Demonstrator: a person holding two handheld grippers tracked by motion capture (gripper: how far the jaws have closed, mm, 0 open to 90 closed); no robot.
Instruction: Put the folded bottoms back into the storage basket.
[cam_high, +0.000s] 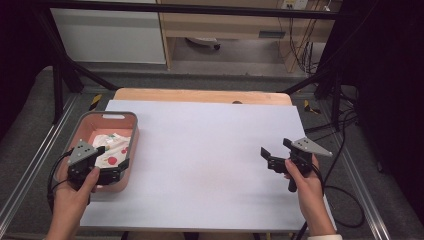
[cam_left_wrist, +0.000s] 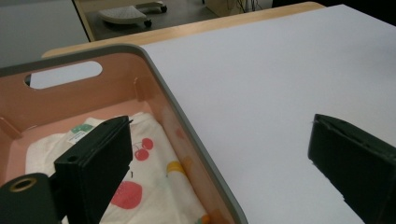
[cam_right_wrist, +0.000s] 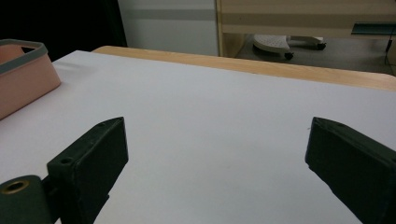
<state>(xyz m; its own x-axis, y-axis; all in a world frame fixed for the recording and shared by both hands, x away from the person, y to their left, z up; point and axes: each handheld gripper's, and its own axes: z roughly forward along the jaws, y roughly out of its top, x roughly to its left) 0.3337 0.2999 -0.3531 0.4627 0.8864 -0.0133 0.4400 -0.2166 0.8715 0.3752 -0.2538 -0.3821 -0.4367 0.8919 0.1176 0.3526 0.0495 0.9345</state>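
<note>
A pink basket (cam_high: 85, 125) with a grey rim (cam_left_wrist: 187, 125) stands at the table's left edge. Inside lies a folded white cloth (cam_high: 114, 147) printed with red cherries and other fruit (cam_left_wrist: 149, 184). My left gripper (cam_high: 112, 159) hovers open over the basket's near right corner. In the left gripper view (cam_left_wrist: 219, 140) one jaw is above the cloth and the other above the table, with the rim between them. My right gripper (cam_high: 276, 149) is held open above the bare white tabletop (cam_high: 210, 150) at the right, with nothing between its jaws (cam_right_wrist: 217, 140). The basket's corner (cam_right_wrist: 23, 77) lies far to its left.
The white sheet covers a wooden table whose far edge (cam_high: 200, 95) is exposed. Black frame poles (cam_high: 60, 65) slant beside both back corners. Cables (cam_high: 345, 195) trail off the right side. A chair base (cam_right_wrist: 280, 44) stands on the floor beyond.
</note>
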